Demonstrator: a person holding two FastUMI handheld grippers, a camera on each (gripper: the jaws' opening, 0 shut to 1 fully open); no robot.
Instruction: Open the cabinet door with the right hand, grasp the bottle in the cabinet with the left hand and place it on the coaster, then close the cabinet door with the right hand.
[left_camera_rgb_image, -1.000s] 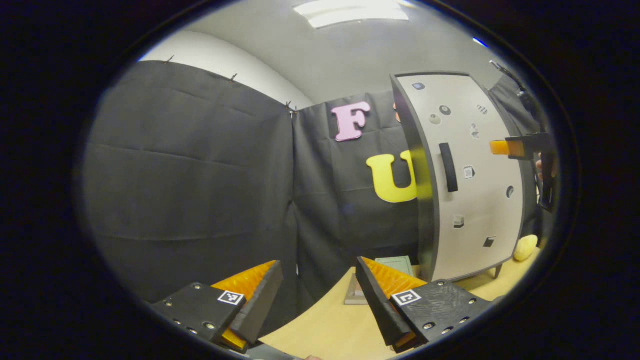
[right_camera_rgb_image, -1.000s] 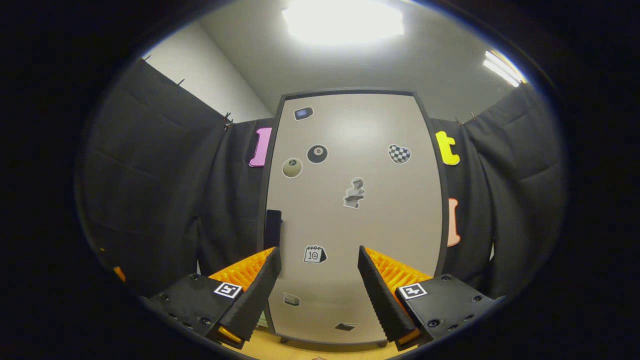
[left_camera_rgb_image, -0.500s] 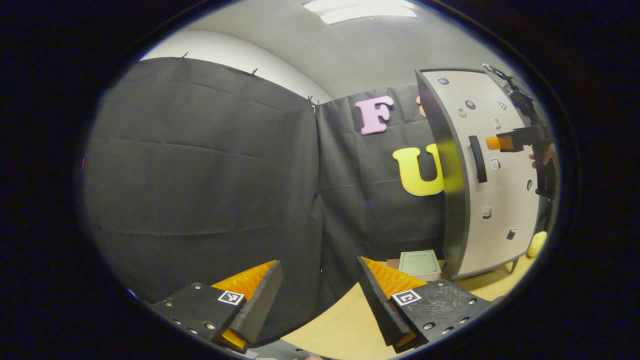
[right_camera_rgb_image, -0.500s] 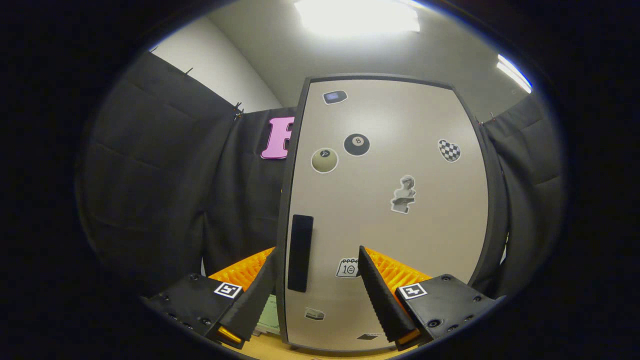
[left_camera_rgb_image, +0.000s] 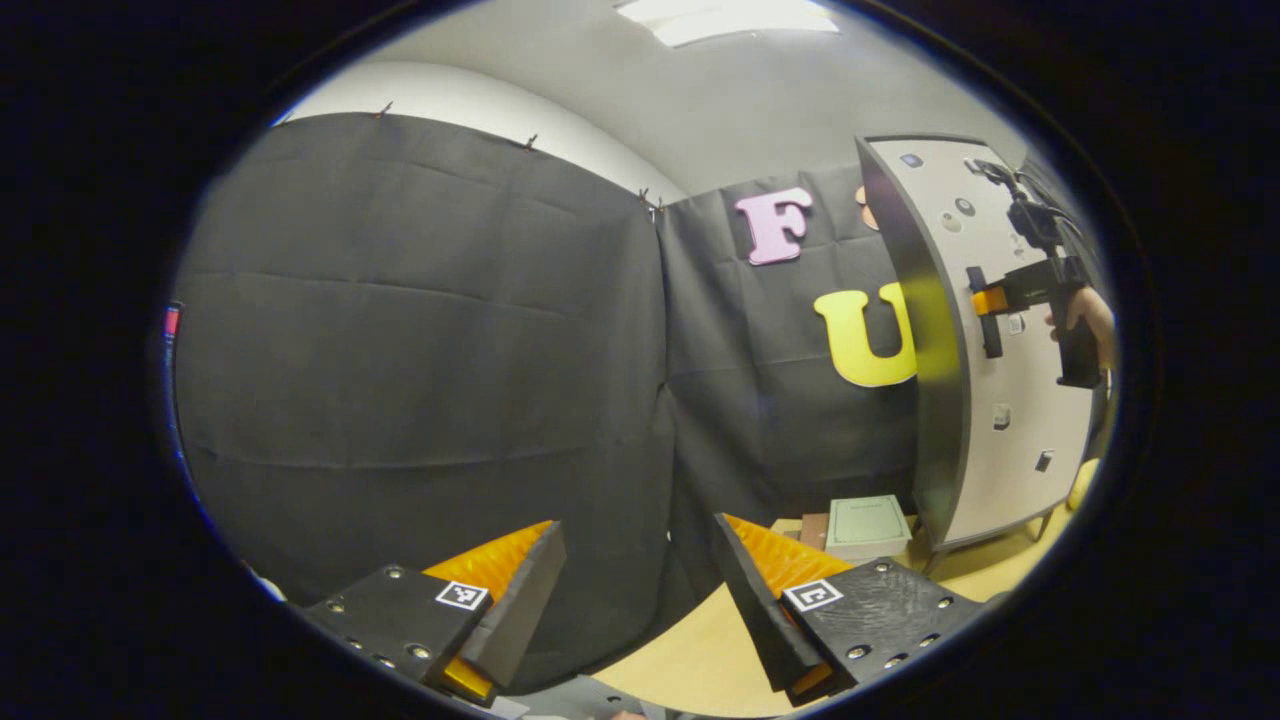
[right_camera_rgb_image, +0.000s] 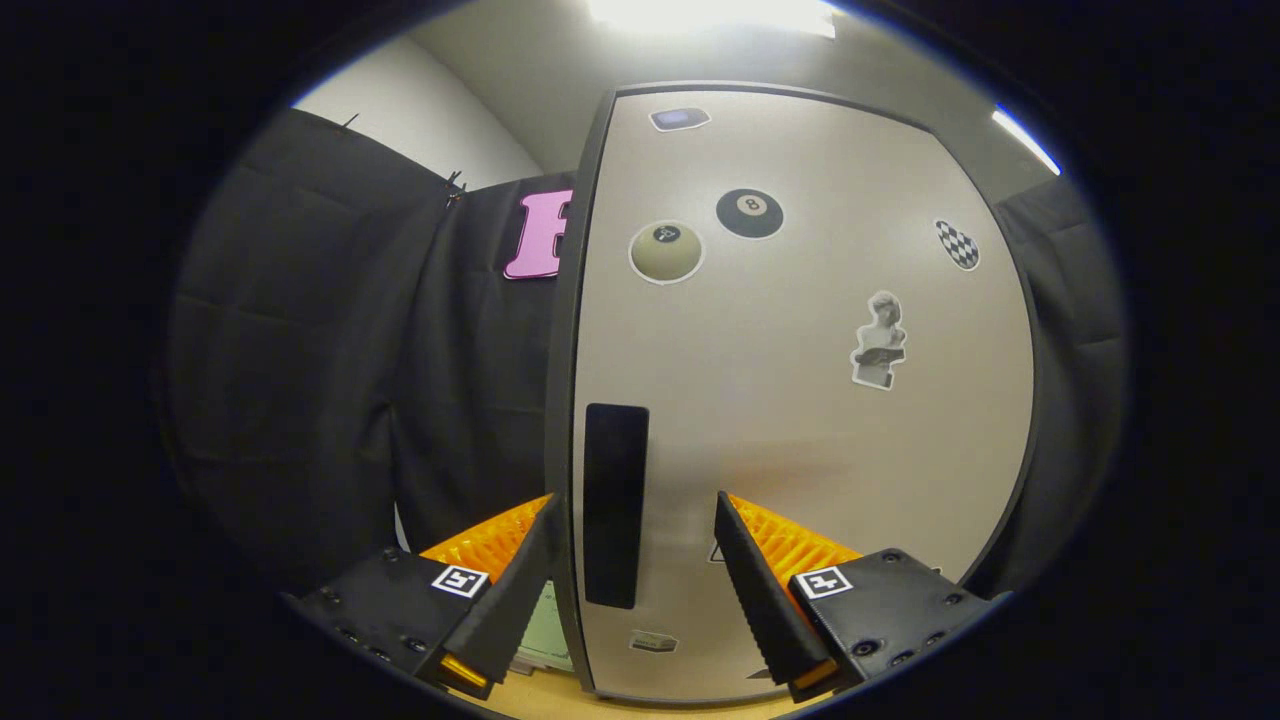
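Black booth cloth beside the shut cabinet door (right_camera_rgb_image: 800, 400); right tool (right_camera_rgb_image: 632, 590) gapes around its handle (right_camera_rgb_image: 612, 505), gripping nothing.

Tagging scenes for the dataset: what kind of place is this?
Likely a staged recording booth, not a home: black cloth walls, a small sticker-covered cabinet standing on a wooden tabletop, and a ceiling light panel.

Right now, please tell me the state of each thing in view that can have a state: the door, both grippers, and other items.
Cabinet door: closed, bottle behind it hidden.
Door handle: between the right gripper's fingers, not yet clamped.
Right gripper: open, straddling the handle.
Left gripper: open, holding nothing, facing the booth wall.
Notebook: closed, lying flat on the table beside the cabinet.
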